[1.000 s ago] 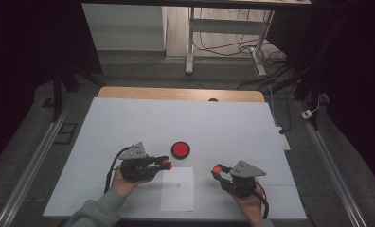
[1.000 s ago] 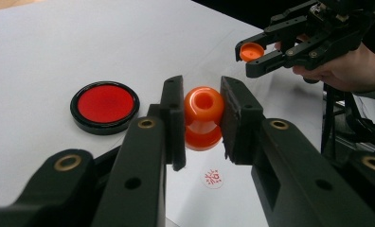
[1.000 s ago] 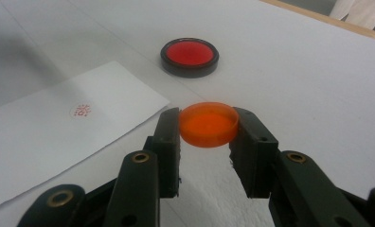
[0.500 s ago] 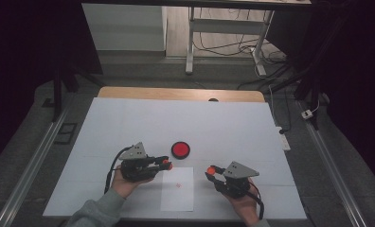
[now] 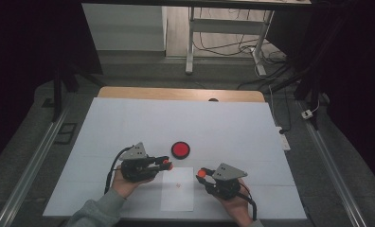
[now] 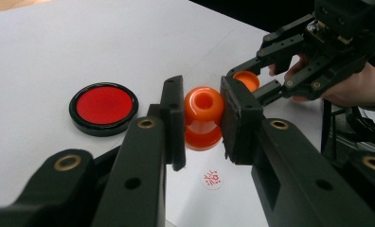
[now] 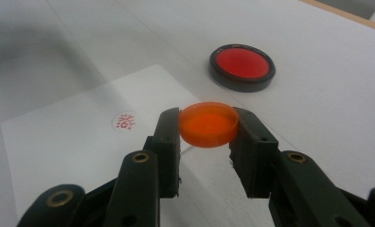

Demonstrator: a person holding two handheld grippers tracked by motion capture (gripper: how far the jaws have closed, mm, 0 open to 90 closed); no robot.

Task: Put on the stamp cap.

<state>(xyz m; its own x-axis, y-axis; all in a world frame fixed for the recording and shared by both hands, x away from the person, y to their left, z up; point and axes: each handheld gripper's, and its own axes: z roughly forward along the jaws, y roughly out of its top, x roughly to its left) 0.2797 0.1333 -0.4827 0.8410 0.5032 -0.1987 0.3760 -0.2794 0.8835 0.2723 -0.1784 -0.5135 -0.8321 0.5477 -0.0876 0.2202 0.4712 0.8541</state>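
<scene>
Orange stamp (image 6: 203, 118), glossy, waisted body, pinched in my left gripper (image 6: 202, 120) above the white sheet (image 5: 177, 189); its orange cap (image 7: 208, 124), shallow disc, pinched in my right gripper (image 7: 208, 130); sheet bears a small red seal print (image 7: 124, 121), unreadable; black tin (image 7: 242, 67) holding a red pad, on the counter (image 5: 223, 127).

Black tongs (image 5: 167, 163), brass rivets, grey sleeve (image 5: 94, 212)

Even overhead light is brightening the white worktop (image 5: 129, 123) while the room around its edges is sinking into darkness, soft shadows are pooling under the black tongs, and the nearest arms and far corners are blurring in both gripper views.
</scene>
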